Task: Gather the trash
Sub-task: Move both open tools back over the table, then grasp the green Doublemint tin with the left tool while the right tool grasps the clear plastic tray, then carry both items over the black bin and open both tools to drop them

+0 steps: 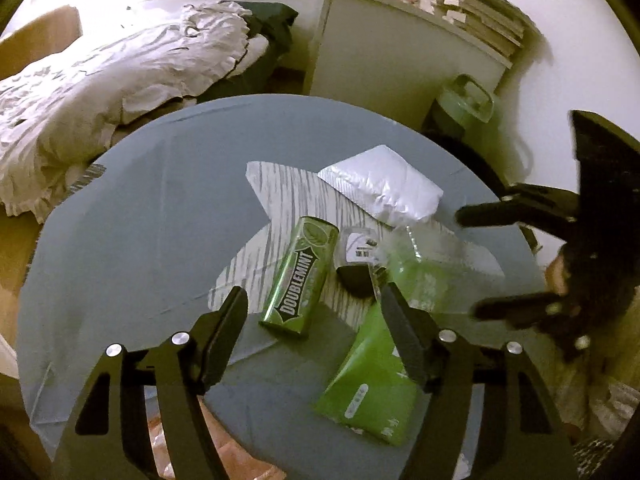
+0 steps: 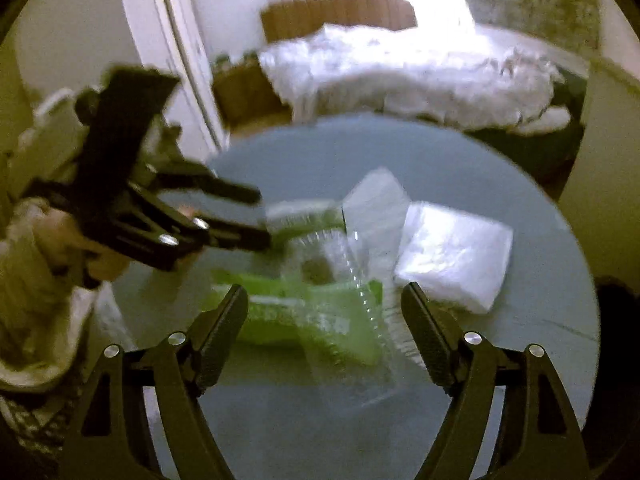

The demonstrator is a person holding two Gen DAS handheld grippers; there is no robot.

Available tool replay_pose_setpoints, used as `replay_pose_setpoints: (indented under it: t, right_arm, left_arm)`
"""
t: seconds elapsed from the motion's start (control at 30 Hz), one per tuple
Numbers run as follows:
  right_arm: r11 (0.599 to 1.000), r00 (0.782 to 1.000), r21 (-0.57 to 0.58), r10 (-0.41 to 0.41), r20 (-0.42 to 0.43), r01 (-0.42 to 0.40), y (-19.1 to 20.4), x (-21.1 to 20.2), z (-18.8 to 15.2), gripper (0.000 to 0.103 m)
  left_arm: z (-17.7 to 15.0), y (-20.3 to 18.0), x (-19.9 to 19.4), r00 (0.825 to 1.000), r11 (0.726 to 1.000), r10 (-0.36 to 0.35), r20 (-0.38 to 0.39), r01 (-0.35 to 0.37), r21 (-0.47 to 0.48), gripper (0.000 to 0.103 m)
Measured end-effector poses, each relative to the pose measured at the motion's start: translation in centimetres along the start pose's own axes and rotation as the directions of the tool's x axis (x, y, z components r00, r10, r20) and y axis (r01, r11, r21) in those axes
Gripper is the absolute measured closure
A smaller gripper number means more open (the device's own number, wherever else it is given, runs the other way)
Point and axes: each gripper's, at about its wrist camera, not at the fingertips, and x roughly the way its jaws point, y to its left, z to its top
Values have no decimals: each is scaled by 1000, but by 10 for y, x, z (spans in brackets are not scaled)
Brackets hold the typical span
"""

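Green tissue pack (image 1: 372, 376) sits btwn my left hand-held gripper (image 1: 312, 304) jaws, apart, empty; right hand-held gripper (image 2: 324, 300) also apart; Doublemint box (image 1: 298, 278) crowds close, so I risk nudging it.

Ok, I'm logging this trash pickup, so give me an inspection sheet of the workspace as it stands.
Surface: round grey table.
Job's things: Doublemint gum box, green tissue pack, clear plastic wrapper and white plastic bag, clustered together.
Clutter: small black-and-white item, identity unclear.
Grippers: left gripper open above the gum box and tissue pack; right gripper open over the clear wrapper; neither holds anything.
Cables: nothing seen.
Surroundings: bed with white bedding, grey cabinet, green bin.
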Motion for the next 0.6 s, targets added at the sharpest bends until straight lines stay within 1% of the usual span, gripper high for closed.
replay_pose_setpoints:
  t: [0.03, 0.1, 0.17, 0.23, 0.27, 0.3, 0.33, 0.43, 0.53, 0.6]
  right_arm:
    - [1000, 999, 6, -3, -34, 3, -2, 10, 1, 25]
    - [1000, 999, 13, -5, -54, 5, 1, 18, -1, 25]
    - [1000, 998, 27, 8, -67, -6, -3, 23, 1, 25]
    - [1000, 997, 29, 13, -80, -11, -3, 25, 0, 39]
    - [1000, 996, 26, 10, -94, -7, -2, 26, -1, 48]
    - [1000, 995, 28, 2, -96, 0, -2, 26, -2, 56]
    - [999, 996, 33, -1, -95, 4, -3, 26, -3, 58]
    - [997, 998, 72, 15, -56, -11, -6, 18, -9, 61]
    - [992, 999, 124, 30, 20, -33, -14, 3, -12, 62]
    - [987, 997, 158, 30, 66, -40, -21, -10, -12, 62]
  left_arm:
    - [1, 0, 3, 1000, 1000, 1, -6, -1, 6, 34]
    - [2, 0, 9, 1000, 1000, 9, -17, -9, 19, 35]
    - [3, 0, 16, 999, 999, 21, -33, -20, 36, 41]
    - [5, -2, 23, 998, 998, 39, -49, -36, 58, 51]
    - [6, -3, 27, 997, 997, 48, -57, -44, 68, 55]
    - [5, -4, 31, 996, 995, 61, -65, -56, 77, 63]
    - [5, -4, 33, 995, 995, 70, -68, -64, 82, 66]
    - [6, -3, 35, 996, 994, 77, -48, -73, 84, 70]
    - [8, 1, 33, 996, 995, 89, -28, -87, 53, 71]
    - [12, 5, 27, 997, 997, 81, -1, -81, 19, 71]
